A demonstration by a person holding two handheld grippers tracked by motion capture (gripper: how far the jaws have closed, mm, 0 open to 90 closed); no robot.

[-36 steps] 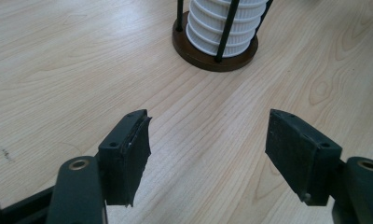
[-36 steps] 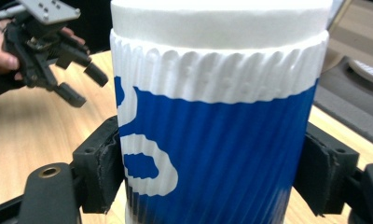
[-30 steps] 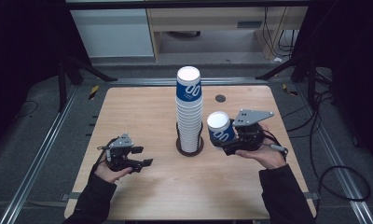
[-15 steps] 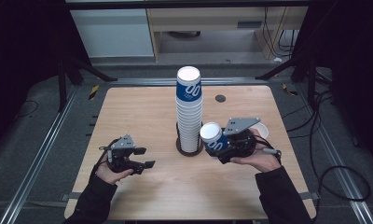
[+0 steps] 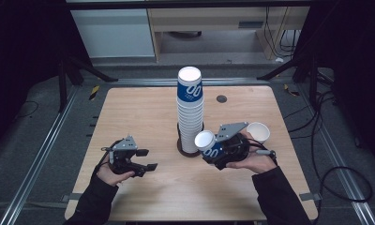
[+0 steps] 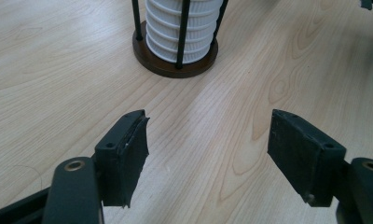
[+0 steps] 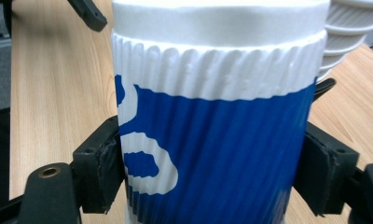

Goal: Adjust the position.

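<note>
Dark room, pale wooden counter (image 5: pixel 143 112). The blue-and-white ribbed paper cup (image 5: pixel 209 145) lies tilted in the right tool (image 5: pixel 217 151), clamped mid-wall beside the tall cup stack (image 5: pixel 190 112) — light, crushable, so grip gently. The left tool (image 5: pixel 146 159) has just been opening, nothing between its jaws.

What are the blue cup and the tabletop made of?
Cup: probably paper with a corrugated sleeve, matte; fine vertical ribs run down its blue and white wall. Tabletop: pale wood or wood-look laminate, smooth with a slight sheen; grain lines and knots show.
</note>
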